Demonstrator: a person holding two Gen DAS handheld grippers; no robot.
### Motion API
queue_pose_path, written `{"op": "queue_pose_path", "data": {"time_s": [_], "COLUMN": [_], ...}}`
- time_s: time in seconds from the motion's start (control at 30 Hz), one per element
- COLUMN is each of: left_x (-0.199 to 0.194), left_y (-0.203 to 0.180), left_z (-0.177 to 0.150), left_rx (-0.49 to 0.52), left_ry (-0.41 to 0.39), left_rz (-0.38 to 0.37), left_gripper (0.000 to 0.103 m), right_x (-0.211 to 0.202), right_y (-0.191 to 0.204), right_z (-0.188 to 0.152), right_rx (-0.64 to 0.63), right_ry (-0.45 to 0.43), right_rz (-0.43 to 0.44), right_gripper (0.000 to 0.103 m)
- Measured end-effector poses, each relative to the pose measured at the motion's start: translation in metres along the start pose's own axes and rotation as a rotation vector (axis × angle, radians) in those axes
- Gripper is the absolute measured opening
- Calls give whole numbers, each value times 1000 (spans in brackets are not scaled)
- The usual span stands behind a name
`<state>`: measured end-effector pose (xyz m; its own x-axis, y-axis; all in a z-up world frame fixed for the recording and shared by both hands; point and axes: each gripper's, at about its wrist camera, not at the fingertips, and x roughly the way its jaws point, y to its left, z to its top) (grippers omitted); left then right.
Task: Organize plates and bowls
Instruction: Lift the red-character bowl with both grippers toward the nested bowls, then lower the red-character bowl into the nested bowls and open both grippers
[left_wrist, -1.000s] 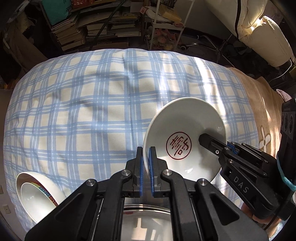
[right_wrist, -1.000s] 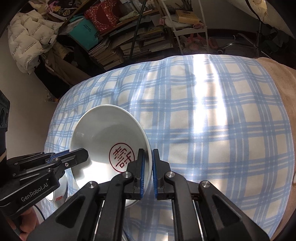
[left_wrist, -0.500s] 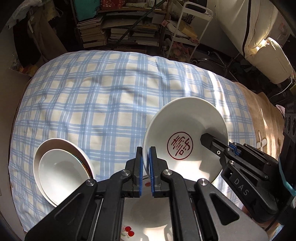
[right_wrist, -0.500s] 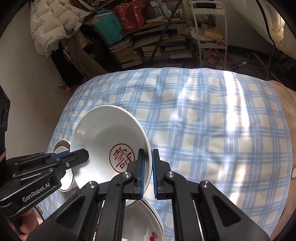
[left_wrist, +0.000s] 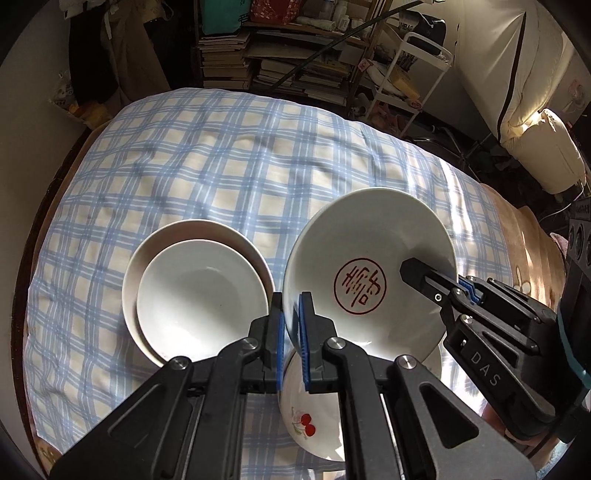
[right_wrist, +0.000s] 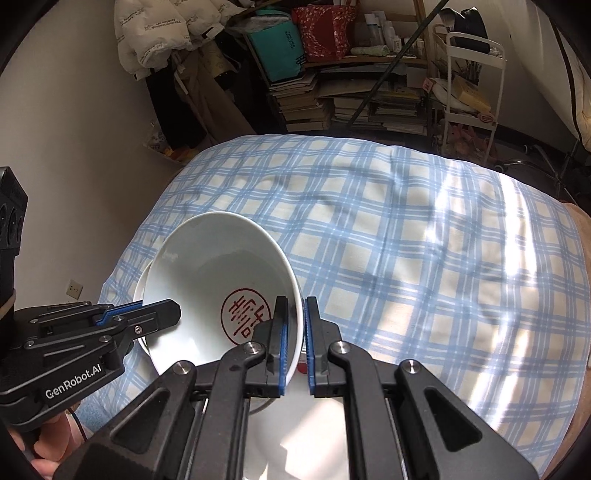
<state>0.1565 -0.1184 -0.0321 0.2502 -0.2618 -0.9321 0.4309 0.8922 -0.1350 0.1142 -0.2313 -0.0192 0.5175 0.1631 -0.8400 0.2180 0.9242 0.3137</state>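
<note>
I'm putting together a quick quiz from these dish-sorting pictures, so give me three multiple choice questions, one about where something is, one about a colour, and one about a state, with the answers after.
1. Where is the cherry-printed bowl?
A. Under the held bowl
B. Nested in the left stack
C. On the shelf

2. What colour is the round seal in the stamped bowl?
A. Blue
B. Red
C. Green

3. How is the stamped bowl held?
A. Resting flat on the cloth
B. By the left gripper alone
C. Both grippers clamp opposite rim edges

Answers: 1 A, it peeks out below the lifted bowl. 2 B, the mark is red. 3 C, the left gripper and right gripper each pinch the rim, the bowl tilted above the checked cloth.
</note>
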Motion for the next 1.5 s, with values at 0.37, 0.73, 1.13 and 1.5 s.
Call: {"op": "queue_pose_path", "data": {"time_s": [0.37,0.73,1.13,1.5], "left_x": [-12,0,19,31], "left_y": [66,98,93,99], "left_z": [-28,-41,-46,-45], "left_rx": [-99,-129,-64,-65], "left_ry": [-15,-64,-68,-79], "left_rz": [49,107,157,182], "left_gripper": [10,10,13,13], "right_x": [20,49,64,81], "right_y": [67,93,86,83], "right_z": [-4,-11,-12,-19], "right_rx": [-90,-126,-113,-82], "right_ry": [14,33,27,17], "right_rz": [45,90,106,133], "right_gripper": [10,11,11,12]}}
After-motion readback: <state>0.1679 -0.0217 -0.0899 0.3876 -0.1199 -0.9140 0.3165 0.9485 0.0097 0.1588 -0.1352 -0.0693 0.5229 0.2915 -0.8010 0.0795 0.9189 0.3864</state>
